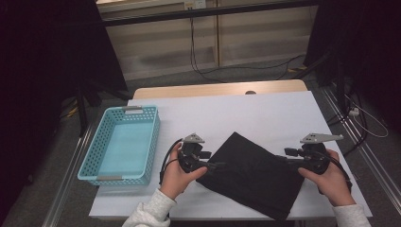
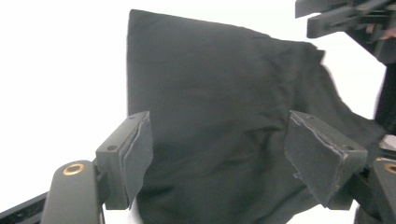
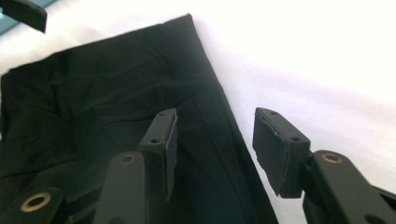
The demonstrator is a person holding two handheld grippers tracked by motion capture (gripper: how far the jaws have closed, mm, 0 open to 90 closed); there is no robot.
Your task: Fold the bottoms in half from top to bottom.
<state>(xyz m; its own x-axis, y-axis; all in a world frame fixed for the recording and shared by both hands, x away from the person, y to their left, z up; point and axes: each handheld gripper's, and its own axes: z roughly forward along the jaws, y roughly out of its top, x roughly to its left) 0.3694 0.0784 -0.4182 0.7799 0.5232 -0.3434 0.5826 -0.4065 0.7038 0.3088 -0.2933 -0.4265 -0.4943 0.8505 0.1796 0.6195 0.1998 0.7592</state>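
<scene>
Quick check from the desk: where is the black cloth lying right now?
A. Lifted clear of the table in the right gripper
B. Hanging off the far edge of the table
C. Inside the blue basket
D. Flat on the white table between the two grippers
D: the black cloth lies flat on the white table, between the left gripper and the right gripper, while the blue basket beside it holds nothing.

A light blue plastic basket (image 1: 120,144) sits at nine o'clock on the white table (image 1: 265,113). Black cables (image 1: 222,68) trail across the floor at twelve o'clock.
</scene>
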